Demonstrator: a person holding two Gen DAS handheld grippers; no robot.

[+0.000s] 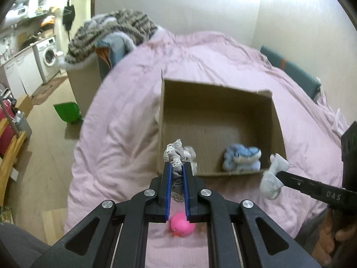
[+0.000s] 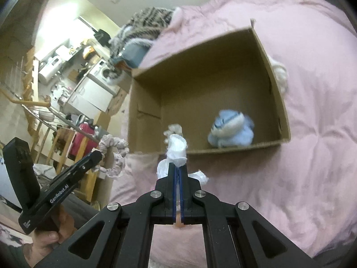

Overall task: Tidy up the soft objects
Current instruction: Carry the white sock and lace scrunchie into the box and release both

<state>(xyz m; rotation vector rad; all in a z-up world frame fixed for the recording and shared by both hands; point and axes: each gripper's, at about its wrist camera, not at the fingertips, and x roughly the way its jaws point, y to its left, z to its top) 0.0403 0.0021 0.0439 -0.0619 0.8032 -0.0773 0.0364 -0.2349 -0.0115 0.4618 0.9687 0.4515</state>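
An open cardboard box [image 1: 217,89] [image 2: 276,102] lies on the pink duvet, with a blue plush toy [image 1: 242,158] [image 2: 231,130] inside near its front wall. My left gripper [image 1: 177,167] is shut on a grey lace-trimmed scrunchie [image 1: 176,154], held above the box's front left corner; it also shows in the right wrist view [image 2: 113,156]. My right gripper [image 2: 178,167] is shut on a white crumpled cloth [image 2: 177,149], just in front of the box; it also shows in the left wrist view [image 1: 273,176]. A pink ball [image 1: 181,224] lies on the duvet beneath my left gripper.
The pink duvet [image 1: 125,120] covers the bed. A striped blanket [image 1: 111,33] is piled at its far left corner. A white fluffy object [image 2: 280,73] lies to the right of the box. A green dustpan [image 1: 67,111] sits on the floor, a washing machine [image 1: 48,55] beyond.
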